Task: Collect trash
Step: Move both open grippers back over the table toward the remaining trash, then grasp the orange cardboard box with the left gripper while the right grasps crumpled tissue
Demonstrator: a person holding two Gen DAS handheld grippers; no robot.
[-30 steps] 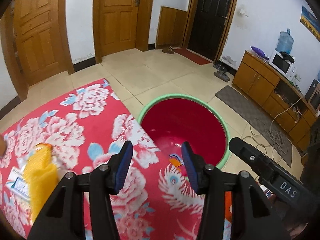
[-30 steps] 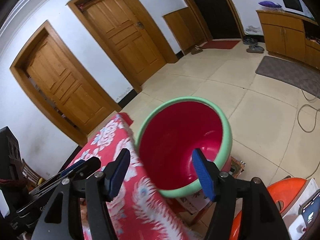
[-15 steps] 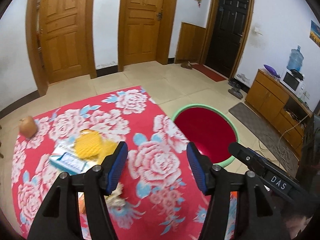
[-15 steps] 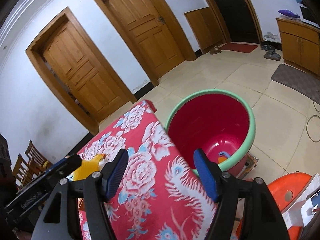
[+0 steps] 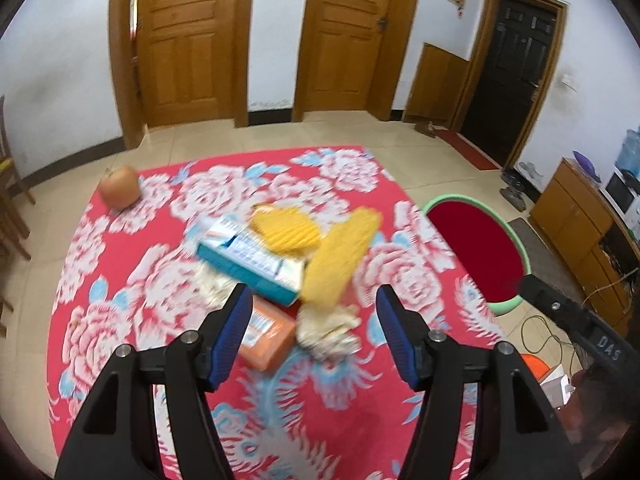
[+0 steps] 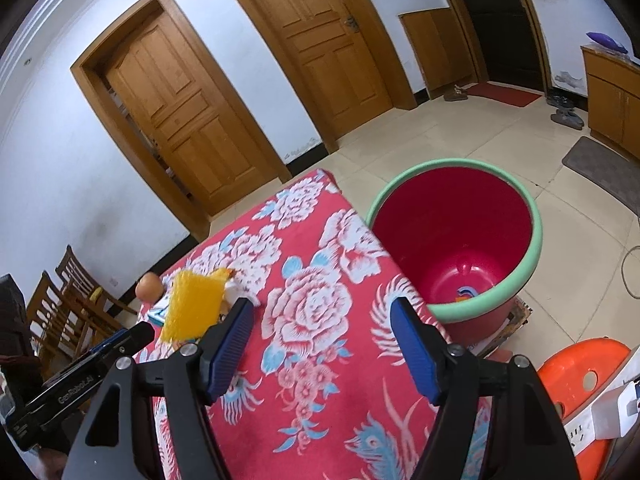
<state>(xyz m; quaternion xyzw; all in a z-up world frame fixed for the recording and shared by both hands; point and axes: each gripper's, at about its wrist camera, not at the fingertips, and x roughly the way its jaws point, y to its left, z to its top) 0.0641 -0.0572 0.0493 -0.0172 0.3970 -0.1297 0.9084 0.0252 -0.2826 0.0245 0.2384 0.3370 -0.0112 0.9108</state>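
**Risks ahead of next pickup from trash pile**

Left gripper (image 5: pixel 314 330): jaws spread wide, nothing between the blue pads, poised above the pile on the red floral tablecloth (image 5: pixel 120 280). Right gripper (image 6: pixel 322 338): likewise wide open and empty, aimed across the table corner toward the red bin with green rim (image 6: pixel 532 216).

Pile stacked and overlapping near table centre: teal-and-white carton (image 5: pixel 256 260) under two yellow ribbed wrappers (image 5: pixel 340 256), orange packet (image 5: pixel 266 334) just beside the left pad, crumpled tissue (image 5: pixel 328 330) between the pads' line of approach. Apple (image 5: pixel 119 192) well apart at the far corner; probably not trash.

Bin standing on the floor just beside the table edge, one small colourful scrap at its bottom (image 6: pixel 466 294).

Hazards, as judged:
- Overlap: closing on one wrapper likely to drag or topple neighbours; thin film prone to slipping from the pads.
- Tissue soft and low; shallow pinch likely to miss or tear it.
- Cloth loose-looking; pads set too deep could catch fabric and shift the whole pile toward the edge.
- Light wrappers could drift past the rim if released too high or short of the bin mouth.
- Grippers working close together: collision possible during carry.
- Left view blurred; exact heights uncertain.
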